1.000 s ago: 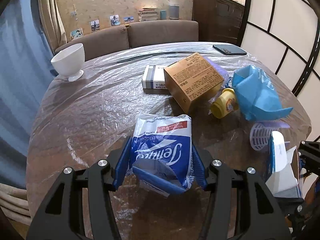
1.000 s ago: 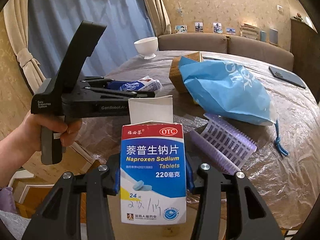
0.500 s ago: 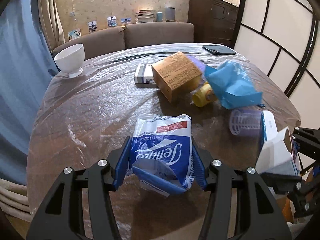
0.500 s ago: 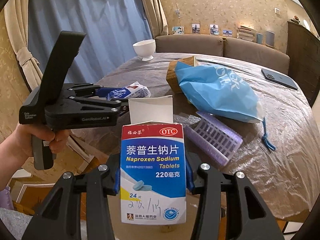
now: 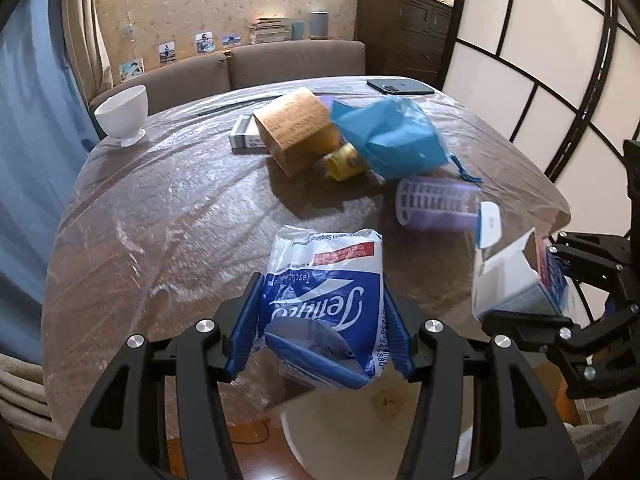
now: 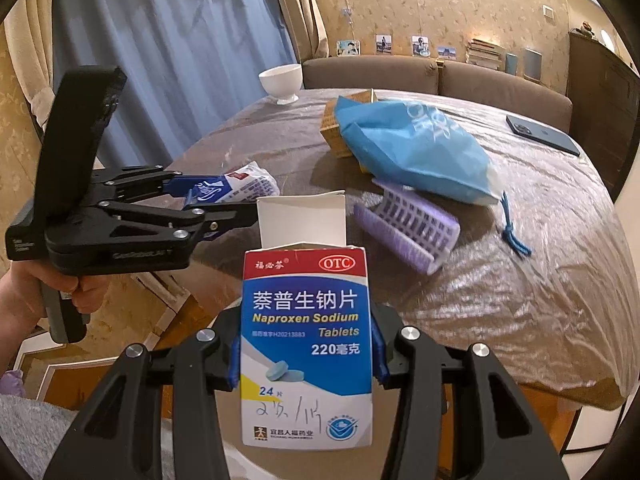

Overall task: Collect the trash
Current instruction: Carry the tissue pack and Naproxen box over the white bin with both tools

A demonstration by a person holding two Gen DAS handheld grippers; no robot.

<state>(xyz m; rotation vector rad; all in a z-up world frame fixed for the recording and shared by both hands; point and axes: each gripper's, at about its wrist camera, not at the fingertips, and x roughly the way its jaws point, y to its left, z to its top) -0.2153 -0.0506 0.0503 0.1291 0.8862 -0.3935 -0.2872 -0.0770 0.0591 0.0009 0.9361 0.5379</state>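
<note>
My left gripper [image 5: 320, 320] is shut on a blue-and-white tissue packet [image 5: 324, 280], held past the table's near edge above a white bin rim [image 5: 320, 424]. The left gripper [image 6: 224, 200] and its packet [image 6: 240, 186] also show in the right wrist view. My right gripper [image 6: 306, 364] is shut on an open Naproxen Sodium tablet box [image 6: 306, 340]; the box also shows at the right of the left wrist view [image 5: 516, 280].
On the plastic-covered table [image 5: 180, 208] lie a brown carton [image 5: 292, 132], a blue bag [image 5: 392, 136], a yellow jar [image 5: 346, 162], a purple roller [image 5: 436, 204], a flat white box [image 5: 244, 138], a white bowl [image 5: 122, 116] and a phone [image 5: 400, 87]. A sofa stands behind.
Both grippers have drawn back from the table with their loads. The table items look farther away, and a white bin rim has come into view below the left gripper.
</note>
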